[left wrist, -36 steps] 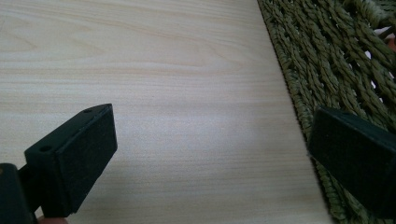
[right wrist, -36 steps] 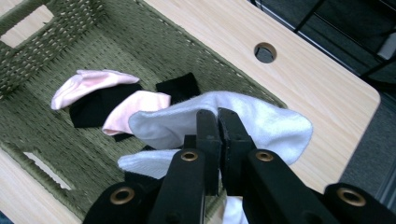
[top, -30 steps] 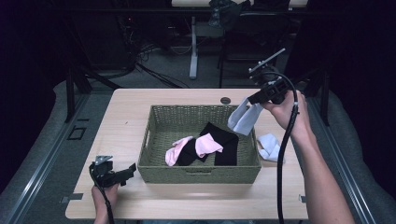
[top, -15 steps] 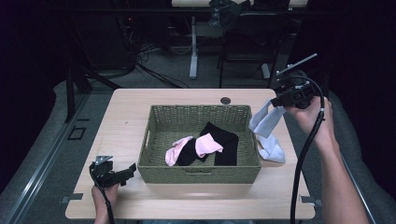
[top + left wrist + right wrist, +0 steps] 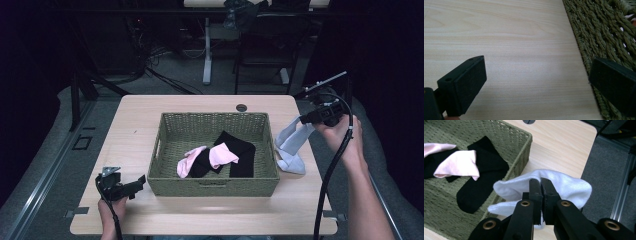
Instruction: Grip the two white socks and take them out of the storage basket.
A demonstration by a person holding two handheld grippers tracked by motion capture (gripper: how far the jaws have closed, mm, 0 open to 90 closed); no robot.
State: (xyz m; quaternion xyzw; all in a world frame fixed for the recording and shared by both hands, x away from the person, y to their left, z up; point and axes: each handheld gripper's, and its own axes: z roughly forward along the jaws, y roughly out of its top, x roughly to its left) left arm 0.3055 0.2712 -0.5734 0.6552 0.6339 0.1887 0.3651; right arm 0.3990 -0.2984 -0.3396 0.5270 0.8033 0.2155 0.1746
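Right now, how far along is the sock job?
About midway, I'd guess. Pink socks and black socks already lie in the woven green basket. In hand: the right hand-held gripper is shut on a white sock beside the basket. Left: placing that sock. The left hand-held gripper is open and empty.

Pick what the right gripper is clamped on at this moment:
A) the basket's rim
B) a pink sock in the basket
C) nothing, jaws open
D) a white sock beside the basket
D: the right gripper has its jaws shut on the white sock, which hangs to the right of the basket, outside it.
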